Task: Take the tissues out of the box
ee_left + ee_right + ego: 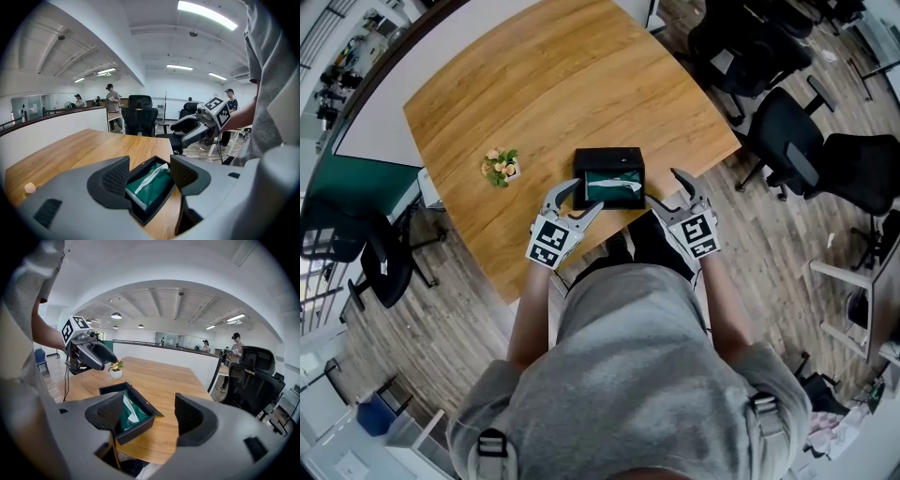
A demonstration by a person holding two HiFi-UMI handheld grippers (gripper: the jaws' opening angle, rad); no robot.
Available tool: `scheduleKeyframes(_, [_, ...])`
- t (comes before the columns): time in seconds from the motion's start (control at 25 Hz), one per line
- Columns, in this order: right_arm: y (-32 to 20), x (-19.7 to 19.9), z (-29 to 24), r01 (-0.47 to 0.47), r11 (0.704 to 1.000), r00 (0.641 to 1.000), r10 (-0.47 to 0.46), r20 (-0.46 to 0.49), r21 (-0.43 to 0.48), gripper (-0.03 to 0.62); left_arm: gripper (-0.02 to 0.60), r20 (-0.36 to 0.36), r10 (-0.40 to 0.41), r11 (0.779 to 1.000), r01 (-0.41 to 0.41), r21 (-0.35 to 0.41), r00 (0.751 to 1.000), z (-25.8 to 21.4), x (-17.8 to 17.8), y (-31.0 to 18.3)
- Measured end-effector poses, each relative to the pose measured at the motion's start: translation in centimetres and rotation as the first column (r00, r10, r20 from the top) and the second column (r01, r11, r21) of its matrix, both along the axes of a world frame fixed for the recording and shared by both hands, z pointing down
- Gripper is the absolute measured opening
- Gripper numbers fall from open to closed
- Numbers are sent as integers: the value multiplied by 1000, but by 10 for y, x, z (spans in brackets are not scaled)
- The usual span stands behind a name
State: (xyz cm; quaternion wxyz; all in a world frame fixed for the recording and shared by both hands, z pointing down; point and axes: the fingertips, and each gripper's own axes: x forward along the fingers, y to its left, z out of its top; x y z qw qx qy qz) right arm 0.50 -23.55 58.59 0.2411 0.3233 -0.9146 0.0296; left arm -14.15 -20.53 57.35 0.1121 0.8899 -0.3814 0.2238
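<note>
A black open box (609,175) sits near the front edge of the wooden table (534,84). Inside lies a green tissue pack (607,187) with a white tissue (152,176) sticking up from its slot. My left gripper (579,199) hovers just off the box's near left corner, open and holding nothing. Off the near right corner, my right gripper (666,189) is open and holding nothing too. In the left gripper view the box (154,199) lies just beyond the jaws. The right gripper view has the box (133,425) below and left of the jaws' gap.
A small pot of flowers (500,167) stands on the table left of the box. Black office chairs (797,141) stand on the floor to the right. A low white partition (187,355) runs along the table's far side. People stand in the background of both gripper views.
</note>
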Motion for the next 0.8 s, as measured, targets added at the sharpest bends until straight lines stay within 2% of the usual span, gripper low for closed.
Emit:
scheduleKeyframes(0.16, [-4, 5, 11, -8, 1000, 1000, 8, 7, -27, 348, 278, 42, 23, 1000, -22, -21, 999, 9, 5, -7])
scheduleKeyframes(0.44, [-13, 3, 28, -6, 998, 1000, 7, 16, -66, 348, 278, 65, 79, 995, -74, -71, 995, 25, 12, -19])
scheduleKeyframes(0.8, [-25, 7, 40, -16, 995, 1000, 19, 25, -96, 348, 276, 142, 158, 980, -138, -141, 977, 53, 27, -26])
